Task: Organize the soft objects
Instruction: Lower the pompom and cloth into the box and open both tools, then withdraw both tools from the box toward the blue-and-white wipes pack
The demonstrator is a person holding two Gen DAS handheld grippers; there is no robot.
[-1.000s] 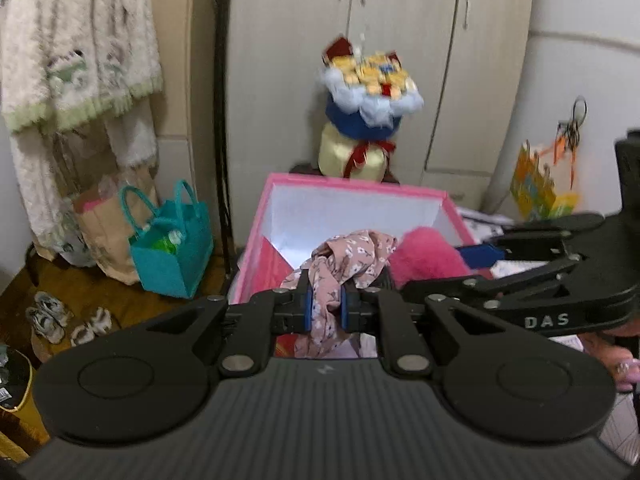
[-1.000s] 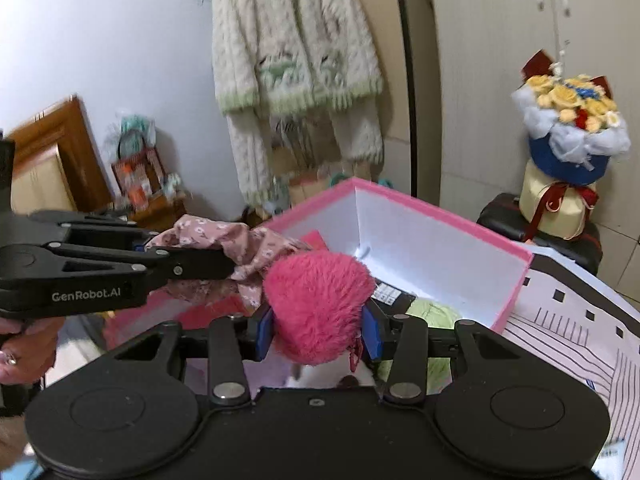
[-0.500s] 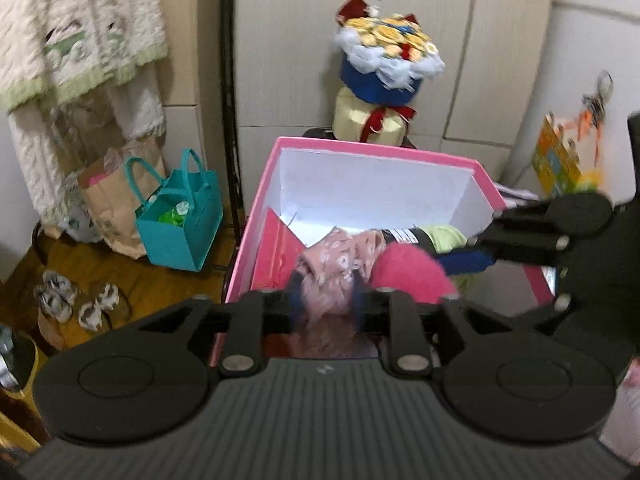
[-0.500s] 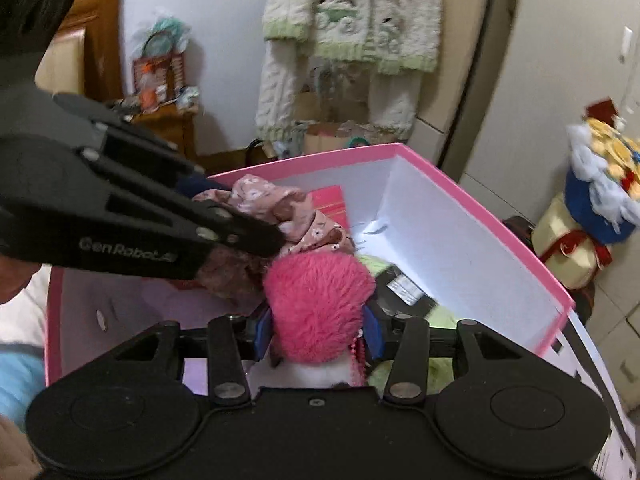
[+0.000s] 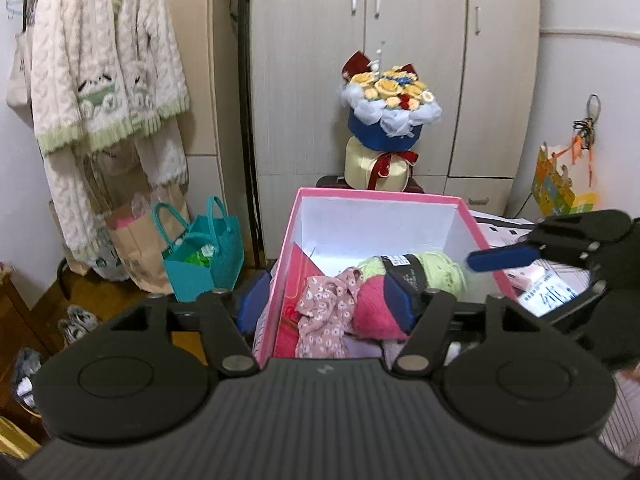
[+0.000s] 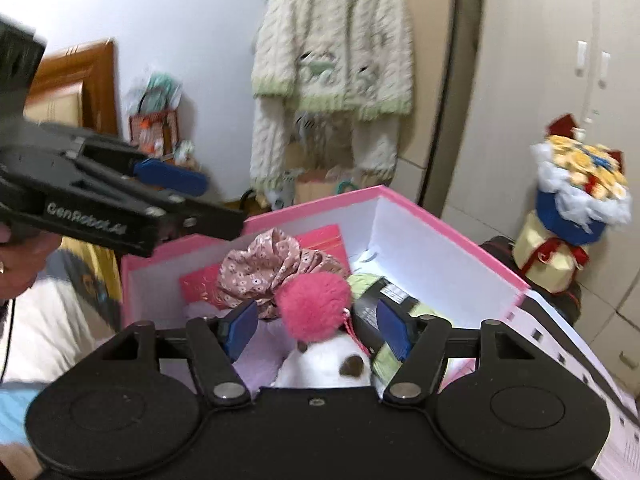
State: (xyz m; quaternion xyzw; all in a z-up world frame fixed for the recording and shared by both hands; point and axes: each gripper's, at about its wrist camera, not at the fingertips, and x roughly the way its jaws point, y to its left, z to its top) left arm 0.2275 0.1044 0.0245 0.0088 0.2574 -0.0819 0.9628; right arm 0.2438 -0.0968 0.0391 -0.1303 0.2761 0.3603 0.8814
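Observation:
A pink box [image 5: 285, 264] with white inner walls [image 6: 440, 256] holds soft things. In it lie a pink floral cloth [image 5: 326, 312] [image 6: 276, 268], a fluffy pink pom-pom [image 5: 374, 312] [image 6: 314, 306], a green yarn skein with a black label [image 5: 432, 268] [image 6: 396, 300] and a white plush toy [image 6: 332, 364]. My left gripper [image 5: 326, 306] is open and empty, its jaws spread above the box's near-left edge. My right gripper [image 6: 316, 330] is open and empty, just above the pom-pom and the plush.
A flower bouquet [image 5: 390, 120] stands behind the box before a wardrobe [image 5: 400, 60]. A knit sweater [image 5: 104, 80] hangs at left, above a teal bag [image 5: 204, 256] and a paper bag. Shoes [image 5: 76, 320] lie on the floor. Printed papers [image 5: 548, 292] lie right of the box.
Both grippers have opened: the left let go of the floral cloth, the right let go of the pom-pom. Both items now lie in the box, and the grippers have drawn back.

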